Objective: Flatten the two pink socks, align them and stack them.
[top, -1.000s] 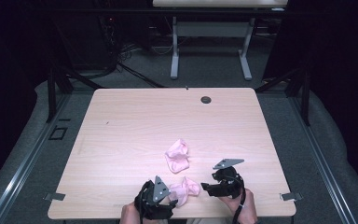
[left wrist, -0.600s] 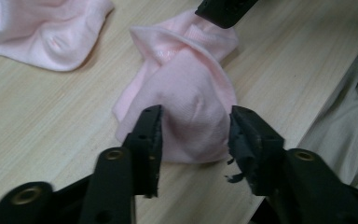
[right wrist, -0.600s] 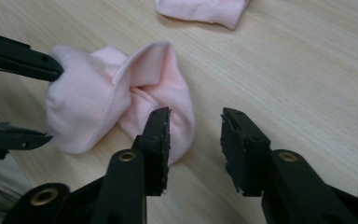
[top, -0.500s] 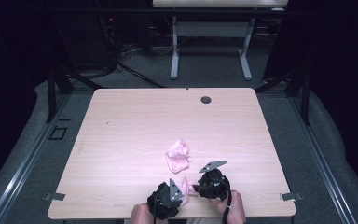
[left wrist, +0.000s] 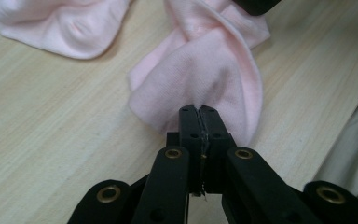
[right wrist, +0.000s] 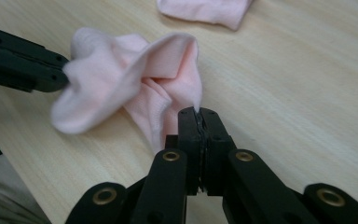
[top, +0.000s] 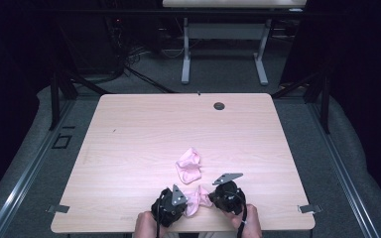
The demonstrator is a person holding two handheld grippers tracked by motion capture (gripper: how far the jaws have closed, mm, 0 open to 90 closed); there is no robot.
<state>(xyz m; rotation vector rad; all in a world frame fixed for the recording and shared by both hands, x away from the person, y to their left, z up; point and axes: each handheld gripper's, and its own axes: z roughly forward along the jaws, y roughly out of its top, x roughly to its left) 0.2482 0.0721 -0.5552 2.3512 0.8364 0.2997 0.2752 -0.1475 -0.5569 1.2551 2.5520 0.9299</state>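
Observation:
A crumpled pink sock (top: 196,200) hangs between the two grippers near the table's front edge. My left gripper (left wrist: 199,110) is shut on one end of this sock (left wrist: 205,60). My right gripper (right wrist: 199,112) is shut on the other end of the same sock (right wrist: 135,74), and the left gripper's black jaws (right wrist: 23,60) show at that view's left. In the high view the left gripper (top: 171,204) and the right gripper (top: 225,194) stand close together. A second pink sock (top: 188,165) lies flat on the table just beyond them.
The light wooden table (top: 129,139) has a small dark round grommet (top: 219,105) near its far edge. A person's hands (top: 146,225) come in at the bottom. Beyond the table stand another table's white legs (top: 185,54) on grey carpet.
Both grippers have moved toward each other, so the held sock has bunched up between them. The second sock has stayed where it was.

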